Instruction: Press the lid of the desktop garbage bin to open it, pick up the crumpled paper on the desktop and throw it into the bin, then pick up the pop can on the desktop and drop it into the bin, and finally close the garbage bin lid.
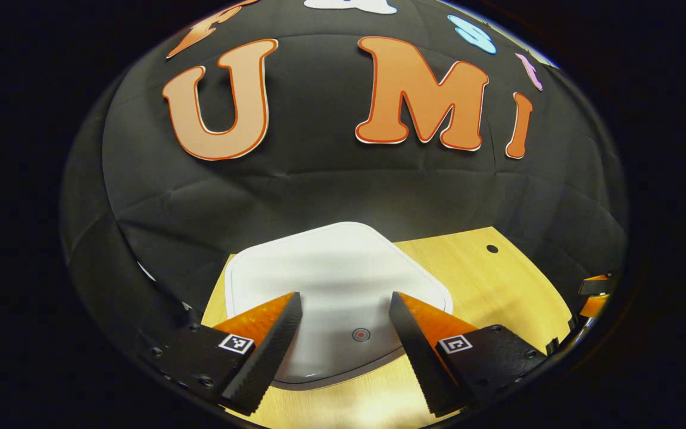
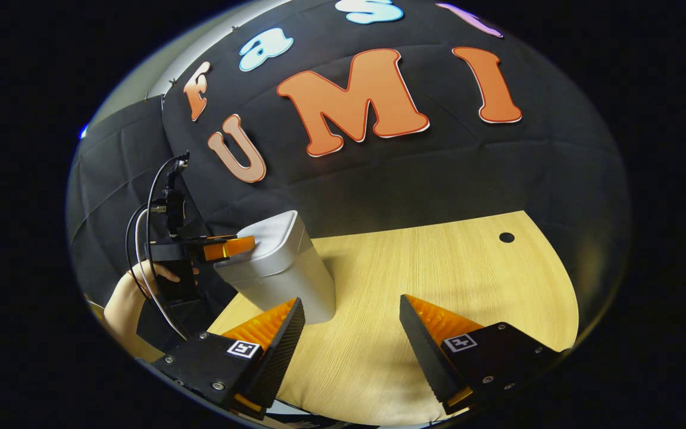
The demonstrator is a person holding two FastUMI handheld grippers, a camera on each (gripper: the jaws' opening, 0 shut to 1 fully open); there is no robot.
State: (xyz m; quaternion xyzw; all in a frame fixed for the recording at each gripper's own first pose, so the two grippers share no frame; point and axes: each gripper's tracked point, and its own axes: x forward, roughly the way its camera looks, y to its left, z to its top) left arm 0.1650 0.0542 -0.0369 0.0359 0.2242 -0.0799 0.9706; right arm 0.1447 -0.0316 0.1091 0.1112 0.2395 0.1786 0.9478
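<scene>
Left gripper [image 1: 346, 307] hangs right above the bin lid [image 1: 337, 280], fingers spread wide, nothing between them. The lid's white, rounded-square, flat shut, small round mark at 6 o'clock. Right gripper [image 2: 352, 313] is spread too, over the wooden desk [image 2: 438, 268], with the white tapered bin [image 2: 283, 268] at 10 o'clock.

1. From my remote station, I find no readable label, brand or number on the garbage bin [image 2: 283, 268].
2. Square coded markers on each gripper carry no legible text.
</scene>
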